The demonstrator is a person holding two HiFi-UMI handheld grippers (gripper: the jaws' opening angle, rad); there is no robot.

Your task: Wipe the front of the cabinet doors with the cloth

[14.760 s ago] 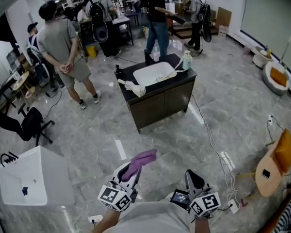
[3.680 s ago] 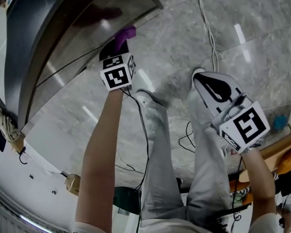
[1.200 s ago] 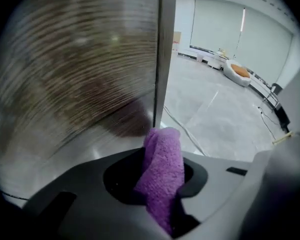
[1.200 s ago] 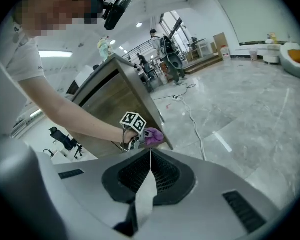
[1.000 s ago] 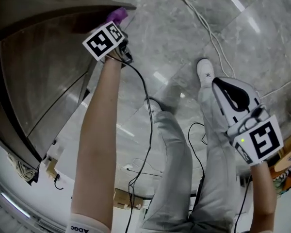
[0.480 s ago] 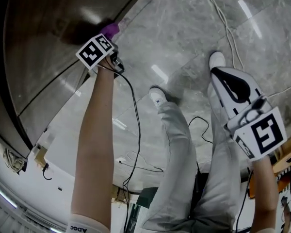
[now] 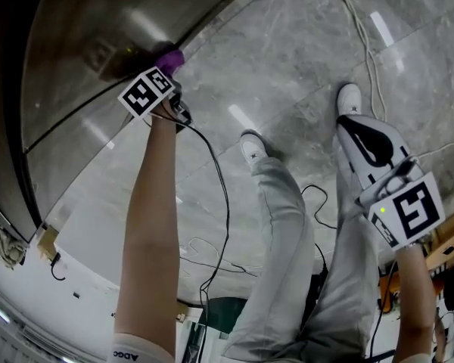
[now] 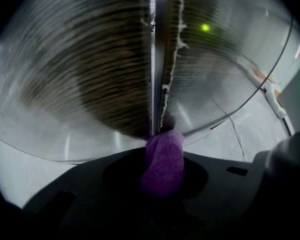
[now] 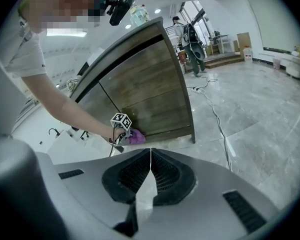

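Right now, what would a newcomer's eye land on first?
The purple cloth, clamped in the left gripper, is pressed low against the wooden cabinet doors at their centre seam. Next comes the right gripper, shut and empty, held away from the cabinet over the marble floor.

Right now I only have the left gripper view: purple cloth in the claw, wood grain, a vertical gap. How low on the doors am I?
Observer: Very low. The right gripper view shows the left claw holding the purple cloth against the cabinet near the bottom edge of its front, just above the floor.
Operator: Where is my right claw?
Observer: The right claw is shut on nothing, held back from the cabinet and pointing toward it.
Operator: Is there anything on the floor nearby?
Observer: A white cable runs along the floor past the cabinet's far corner, well apart from the cloth.
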